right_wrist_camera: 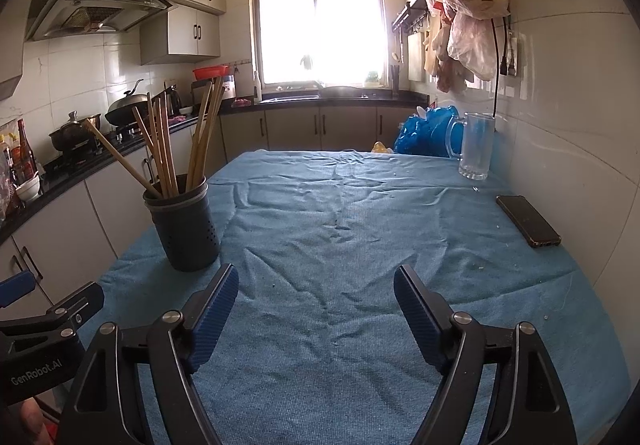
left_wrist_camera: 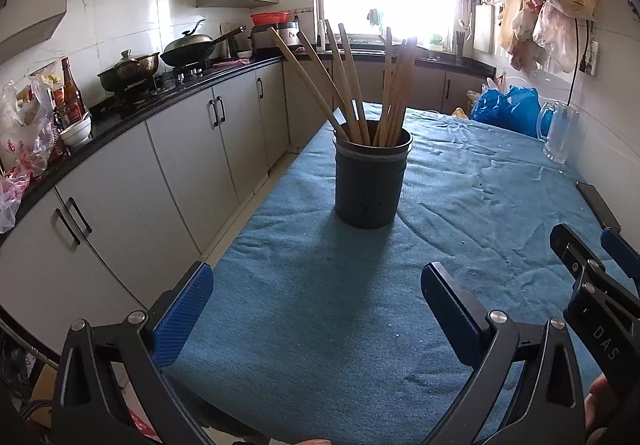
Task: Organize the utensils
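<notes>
Standing straight ahead of the left gripper (left_wrist_camera: 316,285), between the lines of its two spread jaws but well beyond their tips, is a dark utensil holder (left_wrist_camera: 370,181) upright on the blue cloth (left_wrist_camera: 304,325) that covers the bench. A bundle of wooden chopsticks (left_wrist_camera: 360,85) stands in it, fanned out and leaning against the rim. Nothing lies between the left jaws; only bare cloth shows there.

The right gripper (right_wrist_camera: 316,285) also has its jaws spread wide with nothing between them, pointing down at the empty stretch of cloth. From its view the holder sits ahead and off to the left of the left jaw, close to the bench edge. Ahead and to the right of the right jaw lies a black phone (right_wrist_camera: 528,221) flat on the cloth, and farther beyond it stands a clear glass mug (right_wrist_camera: 476,145) near the tiled wall. Each gripper shows at the edge of the other's view, side by side and apart.
</notes>
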`<state>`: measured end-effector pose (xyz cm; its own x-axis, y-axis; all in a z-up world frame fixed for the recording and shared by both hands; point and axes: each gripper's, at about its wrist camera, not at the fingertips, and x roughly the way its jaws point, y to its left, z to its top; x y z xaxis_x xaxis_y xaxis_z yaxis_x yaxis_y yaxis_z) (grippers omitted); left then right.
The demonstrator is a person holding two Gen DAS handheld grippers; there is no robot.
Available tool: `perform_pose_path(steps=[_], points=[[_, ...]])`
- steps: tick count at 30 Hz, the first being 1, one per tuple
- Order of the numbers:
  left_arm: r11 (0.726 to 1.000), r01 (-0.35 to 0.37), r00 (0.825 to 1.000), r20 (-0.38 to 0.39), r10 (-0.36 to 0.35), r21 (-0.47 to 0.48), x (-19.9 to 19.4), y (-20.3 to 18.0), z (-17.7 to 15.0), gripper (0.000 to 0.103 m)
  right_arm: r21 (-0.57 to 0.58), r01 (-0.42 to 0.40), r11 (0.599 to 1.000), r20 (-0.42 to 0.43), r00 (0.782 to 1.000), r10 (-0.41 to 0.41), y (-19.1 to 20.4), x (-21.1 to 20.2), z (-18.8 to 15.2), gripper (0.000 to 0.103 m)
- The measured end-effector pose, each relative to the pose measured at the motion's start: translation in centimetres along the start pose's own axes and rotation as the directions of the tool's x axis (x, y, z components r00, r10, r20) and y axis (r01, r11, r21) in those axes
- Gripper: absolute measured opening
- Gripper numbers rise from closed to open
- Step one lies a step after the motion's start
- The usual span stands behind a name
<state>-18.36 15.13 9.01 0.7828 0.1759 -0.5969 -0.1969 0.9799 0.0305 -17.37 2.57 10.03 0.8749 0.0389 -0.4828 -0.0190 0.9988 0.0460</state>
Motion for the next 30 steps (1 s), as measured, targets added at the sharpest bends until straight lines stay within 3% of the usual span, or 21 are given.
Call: perform_pose_path(steps=[30], points=[[1.000,0.003,1.000,-0.021,-0.003,-0.002,0.44,0.33,-0.21,0.103,-0.013,0.003,1.000,0.014,1.000,-0.003,-0.04,-0.42,0.12,0.085]])
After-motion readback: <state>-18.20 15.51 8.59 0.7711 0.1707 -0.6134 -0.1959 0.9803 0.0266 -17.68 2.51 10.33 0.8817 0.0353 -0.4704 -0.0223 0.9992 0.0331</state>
